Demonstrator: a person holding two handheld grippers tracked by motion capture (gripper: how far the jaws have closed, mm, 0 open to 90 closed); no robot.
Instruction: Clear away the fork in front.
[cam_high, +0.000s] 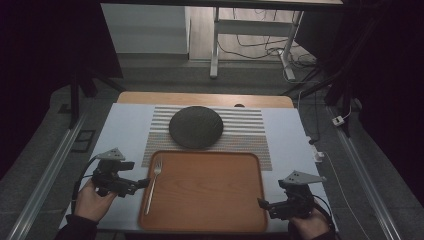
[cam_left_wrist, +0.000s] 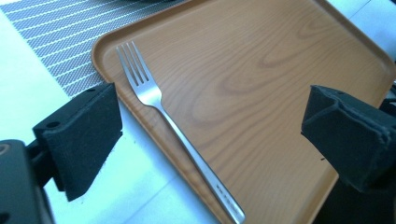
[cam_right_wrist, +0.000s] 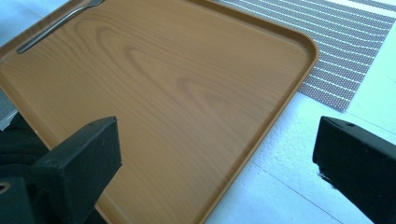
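A brown wooden tray (cam_high: 210, 195) lies at the near middle of the table. A steel fork (cam_high: 153, 184) rests along its left side, tines pointing away. The same fork (cam_left_wrist: 177, 130) and the tray (cam_left_wrist: 261, 70) appear in the left gripper view. My left gripper (cam_high: 140, 185) hovers just left of the tray's rim, open, with the fork between its spread jaws. My right gripper (cam_high: 262, 203) sits at the tray's near right corner, open and holding nothing. The right gripper view has the tray (cam_right_wrist: 163, 93) and the fork's handle (cam_right_wrist: 51, 28) at the top left.
A dark round plate (cam_high: 195, 127) sits on a striped placemat (cam_high: 245, 131) behind the tray. A white sheet (cam_high: 125, 130) covers the table. Beyond the far edge are desk legs (cam_high: 215, 50) and cables on the floor.
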